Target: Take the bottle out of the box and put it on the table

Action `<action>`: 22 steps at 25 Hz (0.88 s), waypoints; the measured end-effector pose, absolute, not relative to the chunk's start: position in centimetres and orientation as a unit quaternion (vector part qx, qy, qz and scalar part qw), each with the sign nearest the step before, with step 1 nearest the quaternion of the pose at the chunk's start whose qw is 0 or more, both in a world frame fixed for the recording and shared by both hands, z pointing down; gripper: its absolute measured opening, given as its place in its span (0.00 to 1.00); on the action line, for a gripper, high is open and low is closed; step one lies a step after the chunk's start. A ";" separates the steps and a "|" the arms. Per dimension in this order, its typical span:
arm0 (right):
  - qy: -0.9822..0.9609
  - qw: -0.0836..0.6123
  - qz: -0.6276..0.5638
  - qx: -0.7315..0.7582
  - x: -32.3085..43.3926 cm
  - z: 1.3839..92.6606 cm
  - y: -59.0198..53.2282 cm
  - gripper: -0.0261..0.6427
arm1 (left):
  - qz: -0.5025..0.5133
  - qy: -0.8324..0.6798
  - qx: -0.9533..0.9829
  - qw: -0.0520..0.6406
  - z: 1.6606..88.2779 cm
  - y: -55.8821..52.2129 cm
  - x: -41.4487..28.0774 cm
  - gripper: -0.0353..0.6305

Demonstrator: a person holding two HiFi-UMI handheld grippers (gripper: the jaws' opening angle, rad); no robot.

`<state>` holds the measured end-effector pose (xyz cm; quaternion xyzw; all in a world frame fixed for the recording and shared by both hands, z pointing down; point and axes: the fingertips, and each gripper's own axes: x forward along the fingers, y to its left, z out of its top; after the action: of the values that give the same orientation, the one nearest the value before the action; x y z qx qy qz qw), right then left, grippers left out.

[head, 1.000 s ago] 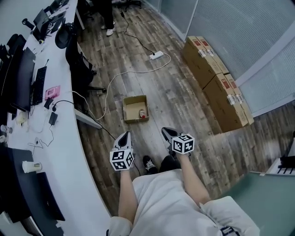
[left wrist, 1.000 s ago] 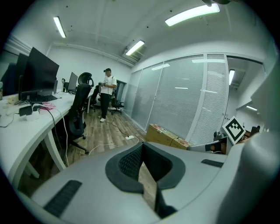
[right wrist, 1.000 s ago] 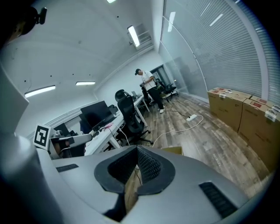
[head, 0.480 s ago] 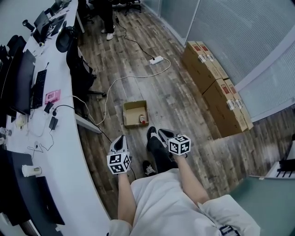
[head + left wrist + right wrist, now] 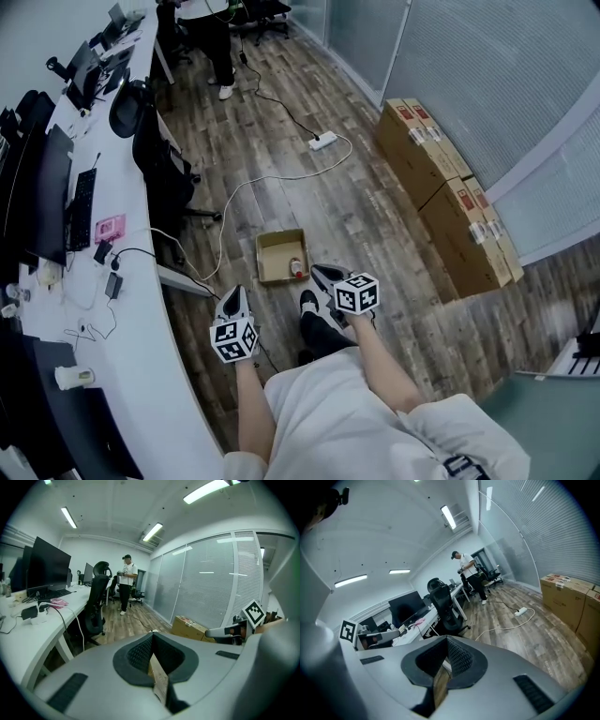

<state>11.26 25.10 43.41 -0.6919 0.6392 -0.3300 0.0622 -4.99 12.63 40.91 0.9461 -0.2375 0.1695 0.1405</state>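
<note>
A small open cardboard box (image 5: 281,251) lies on the wooden floor, and a bottle with a red cap (image 5: 297,269) lies inside it at its near right corner. My left gripper (image 5: 233,296) is shut and empty, short of the box's near left corner. The right gripper (image 5: 323,274), also shut and empty, hangs just right of the box. In the left gripper view the jaws (image 5: 152,637) meet, as they do in the right gripper view (image 5: 446,640). The long white table (image 5: 145,323) runs along the left.
Stacked cardboard cartons (image 5: 450,187) line the glass wall on the right. A power strip (image 5: 322,142) and its white cable cross the floor beyond the box. Black office chairs (image 5: 155,155) stand by the table. A person (image 5: 211,37) stands at the far end.
The person holding the grippers has walked toward the box with a foot stepping forward. Both grippers now sit close to the box's near side, still shut.
</note>
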 end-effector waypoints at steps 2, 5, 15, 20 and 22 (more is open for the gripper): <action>0.641 0.090 -0.331 -0.687 13.3 42.9 23.1 0.10 | 0.176 -0.228 0.948 0.134 40.9 11.5 -2.8 0.07; 0.647 0.116 -0.326 -0.679 16.2 42.5 20.1 0.10 | 0.188 -0.210 0.952 0.122 41.0 9.4 0.5 0.07; 0.623 0.127 -0.317 -0.704 26.4 43.1 14.8 0.10 | 0.197 -0.174 0.957 0.125 40.5 3.8 11.6 0.07; 0.606 0.126 -0.335 -0.710 29.2 45.3 13.8 0.10 | 0.218 -0.153 0.953 0.141 42.3 3.5 15.1 0.07; 0.605 0.119 -0.340 -0.710 30.0 46.1 13.9 0.10 | 0.222 -0.151 0.951 0.152 43.2 3.4 15.9 0.07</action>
<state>29.99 13.90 46.08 -0.7100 0.6050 -0.3403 0.1186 15.92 3.40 43.21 0.9513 -0.1515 0.2215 0.1518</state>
